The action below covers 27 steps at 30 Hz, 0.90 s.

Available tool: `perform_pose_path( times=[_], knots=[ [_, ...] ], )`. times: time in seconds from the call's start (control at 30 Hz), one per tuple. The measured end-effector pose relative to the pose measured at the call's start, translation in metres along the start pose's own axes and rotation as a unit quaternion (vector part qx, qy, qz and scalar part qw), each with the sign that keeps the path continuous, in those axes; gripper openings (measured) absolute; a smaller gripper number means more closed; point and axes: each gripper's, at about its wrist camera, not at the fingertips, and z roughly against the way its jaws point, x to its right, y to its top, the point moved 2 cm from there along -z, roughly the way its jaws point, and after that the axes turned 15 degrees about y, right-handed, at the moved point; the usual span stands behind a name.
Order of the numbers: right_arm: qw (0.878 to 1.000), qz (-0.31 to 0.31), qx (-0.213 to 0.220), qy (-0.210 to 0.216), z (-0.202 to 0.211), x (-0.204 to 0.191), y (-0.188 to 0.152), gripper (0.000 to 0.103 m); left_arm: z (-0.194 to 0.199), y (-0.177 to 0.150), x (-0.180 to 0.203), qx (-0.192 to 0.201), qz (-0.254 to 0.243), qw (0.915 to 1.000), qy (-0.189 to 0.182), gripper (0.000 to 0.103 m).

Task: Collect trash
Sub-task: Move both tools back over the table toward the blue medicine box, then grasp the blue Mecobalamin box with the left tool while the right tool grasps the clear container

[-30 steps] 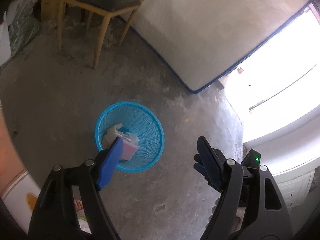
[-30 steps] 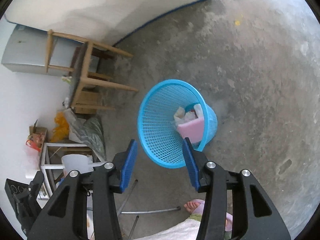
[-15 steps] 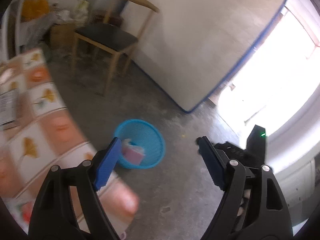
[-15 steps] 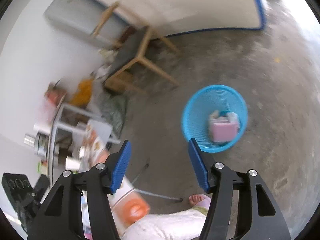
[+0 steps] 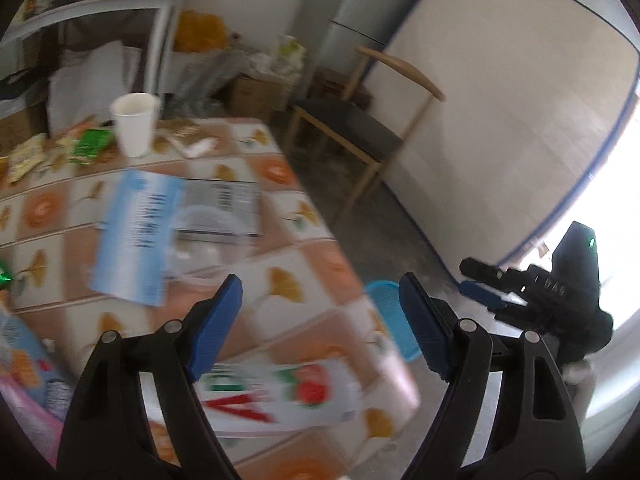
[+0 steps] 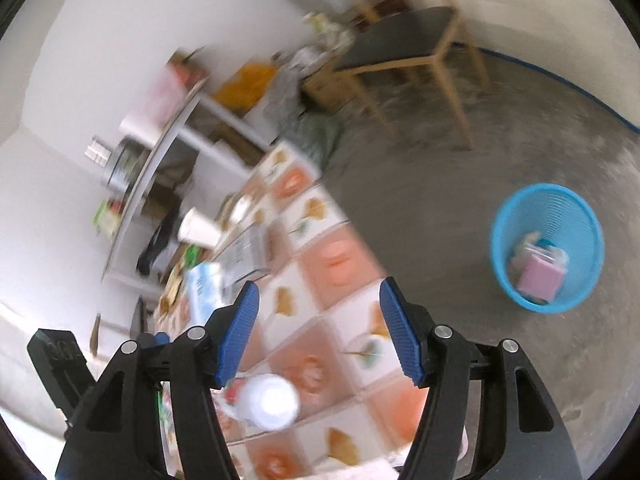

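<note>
A table with a tile-patterned cloth (image 5: pixel 304 276) carries the trash: a white paper cup (image 5: pixel 136 124), a blue leaflet (image 5: pixel 136 236), a clear plastic lid (image 5: pixel 208 236), a red-and-green printed carton (image 5: pixel 280 396) and snack wrappers (image 5: pixel 32 152). My left gripper (image 5: pixel 320 324) hovers open above the cloth, nothing between its fingers. My right gripper (image 6: pixel 320 332) is open over the table's corner, also with nothing in it; the carton's white end (image 6: pixel 268 400) lies just below it. The blue mesh basket (image 6: pixel 548 248) stands on the floor to the right, holding a pink box (image 6: pixel 540 280).
A wooden chair with a dark seat (image 5: pixel 352 128) stands past the table, and a white mattress with blue trim (image 5: pixel 500 120) leans on the wall. A grey shelf unit (image 6: pixel 160 152) with clutter is behind the table. The floor is bare concrete (image 6: pixel 440 208).
Both grippers rose from above the basket and swung over to the table. The right gripper's jaws widened and it rolled. The basket now sits off to the side.
</note>
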Motion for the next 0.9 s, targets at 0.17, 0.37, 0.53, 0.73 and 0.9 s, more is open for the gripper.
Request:
perform_pose_path(
  times=[0.17,0.37,0.53,0.73,0.9],
  knots=[
    [0.998,0.039,-0.053,0.021,-0.058,-0.043,0.003,0.061,0.002,0.004,-0.057,0.009,0.037,0.9984,0.042,0.076],
    [0.992,0.070,-0.105,0.005,-0.123,-0.070,0.002,0.061,-0.007,0.008,-0.107,0.000,0.066,0.9938,0.090,0.077],
    [0.984,0.100,-0.145,-0.032,-0.175,-0.078,-0.002,0.061,-0.016,0.009,-0.127,-0.015,0.075,0.9911,0.109,0.077],
    [0.977,0.115,-0.164,-0.067,-0.204,-0.072,-0.004,0.056,-0.030,0.012,-0.139,-0.025,0.076,0.9892,0.123,0.077],
    [0.974,0.113,-0.177,-0.079,-0.216,-0.064,-0.007,0.040,-0.040,0.017,-0.143,-0.030,0.073,0.9887,0.127,0.078]
  ],
)
